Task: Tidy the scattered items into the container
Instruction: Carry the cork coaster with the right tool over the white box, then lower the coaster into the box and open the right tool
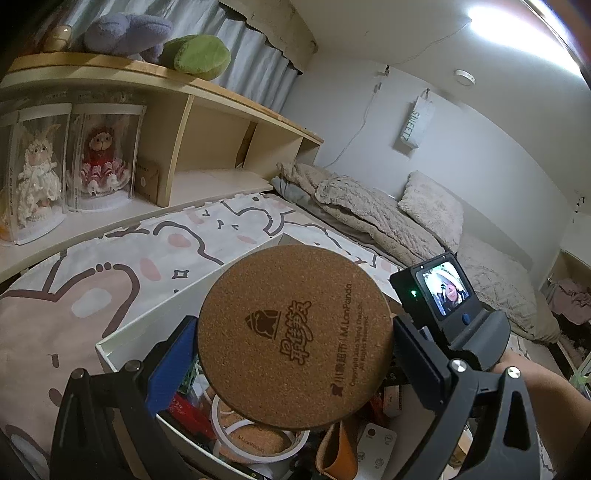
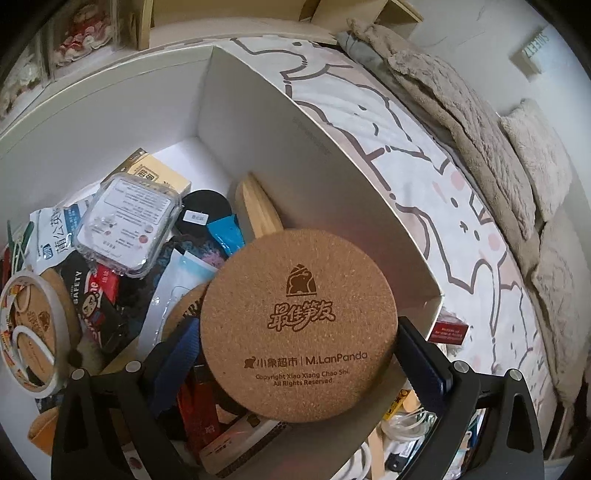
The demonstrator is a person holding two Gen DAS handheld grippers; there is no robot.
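the left gripper (image 1: 295,354) has its jaws closed on the rim of a round cork coaster (image 1: 294,336), holding it flat side toward the camera above the white box (image 1: 110,349) that sits on the cartoon-print bed cover (image 1: 110,266). the right gripper (image 2: 297,345) grips a second cork coaster (image 2: 298,325) the same way, its blue pad pressed to the left edge and its dark pad to the right, and this coaster hangs over the inside of the white box (image 2: 258,110), near the tall right wall. inside the box, in the right wrist view, lie a clear plastic case (image 2: 127,225), a black round disc (image 2: 203,212), a wooden piece (image 2: 258,210) leaning against the wall, a roll of white tape (image 2: 27,332) resting around another coaster, and mixed packets, one marked "safety" (image 2: 79,291). a small red box (image 2: 448,332) lies on the bed cover just outside the box's front corner. in the left wrist view the right gripper's body with its lit screen (image 1: 441,291) shows just beyond the left coaster, with a forearm (image 1: 546,398) behind it. a wooden shelf (image 1: 229,110) by the bed holds two boxed dolls (image 1: 70,166), with plush toys (image 1: 129,35) on top, and a rumpled blanket (image 1: 369,206) lies further along the bed.
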